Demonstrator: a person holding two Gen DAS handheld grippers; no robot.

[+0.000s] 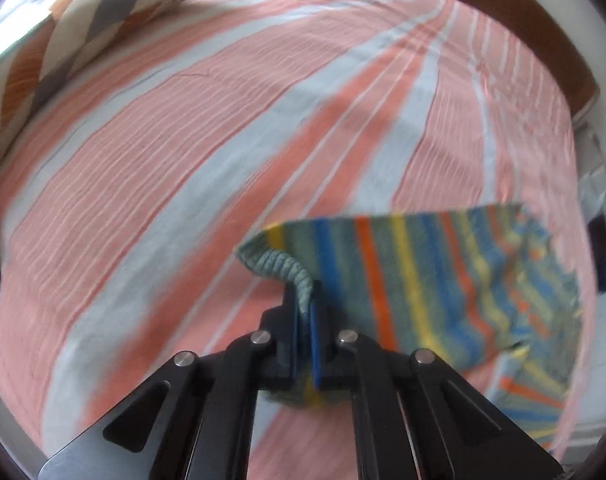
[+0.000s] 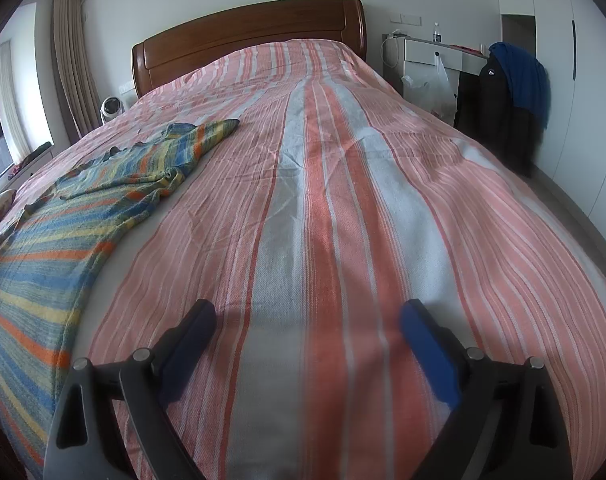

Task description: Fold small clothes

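**Sleeve cuff pinched, other hand idle**

My left gripper (image 1: 305, 300) is clamped on the ribbed cuff of the striped sweater (image 1: 423, 280), which lies along the left side of the bedspread (image 2: 323, 200). My right gripper (image 2: 307, 336) hangs wide apart over bare cover, holding nothing. The grip looks thin to me; a quick pull could slip the cuff free or drag the whole sweater askew.

You see a striped bed (image 2: 343, 184) with wooden headboard (image 2: 247, 36), curtains (image 2: 73, 60) left, white wardrobe (image 2: 583, 92) right.
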